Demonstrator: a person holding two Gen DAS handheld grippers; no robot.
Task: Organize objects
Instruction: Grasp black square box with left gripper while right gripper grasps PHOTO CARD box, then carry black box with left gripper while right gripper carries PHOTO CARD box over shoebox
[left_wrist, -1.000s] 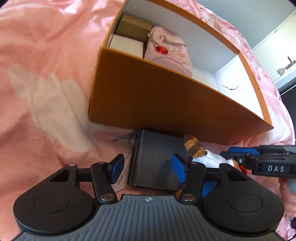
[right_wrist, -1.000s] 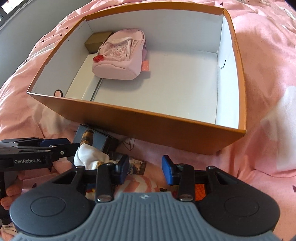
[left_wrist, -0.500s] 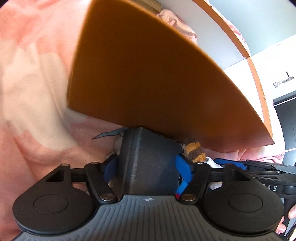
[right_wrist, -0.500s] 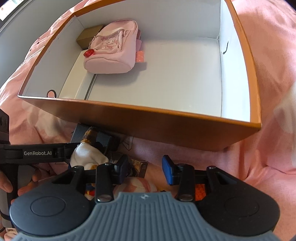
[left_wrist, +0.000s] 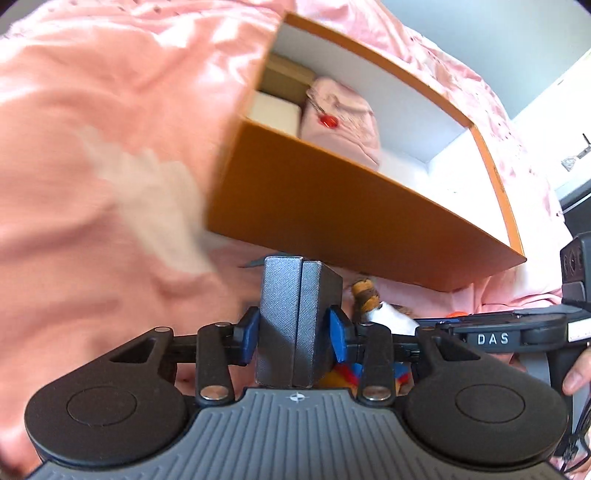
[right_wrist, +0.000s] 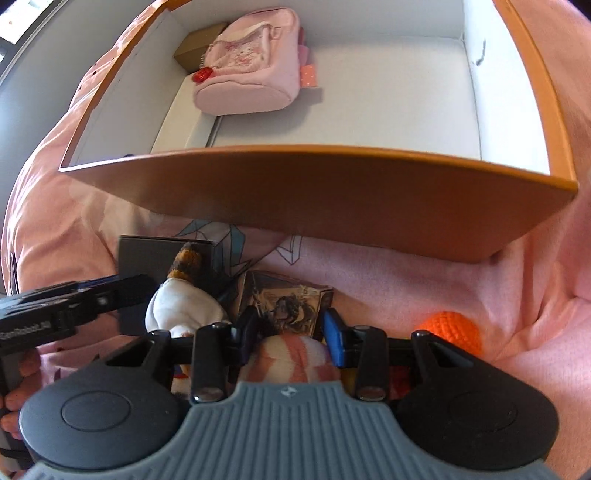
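Dark grey box (left_wrist: 295, 325): clamped upright between the two blue pads (left_wrist: 339, 334) of the left gripper (left_wrist: 293, 334), held in front of the near wall of the orange storage box (left_wrist: 354, 206). The surface is a pink bedcover (left_wrist: 92, 147) with pale patches; a grey wall and white furniture show at the upper right of the left wrist view. The storage box rests on the bedcover, white inside, and holds a pink pouch (right_wrist: 251, 70) with a red charm, a brown carton (right_wrist: 197, 48) and a white flat box (left_wrist: 275, 112) at its left end. The right gripper (right_wrist: 290, 332) has its jaws spread and grips nothing; between them lie a pink-and-white soft toy (right_wrist: 291, 356) and an illustrated card box (right_wrist: 288, 304). A white plush figure (right_wrist: 181, 308) lies left of these, an orange knitted ball (right_wrist: 452, 330) right.
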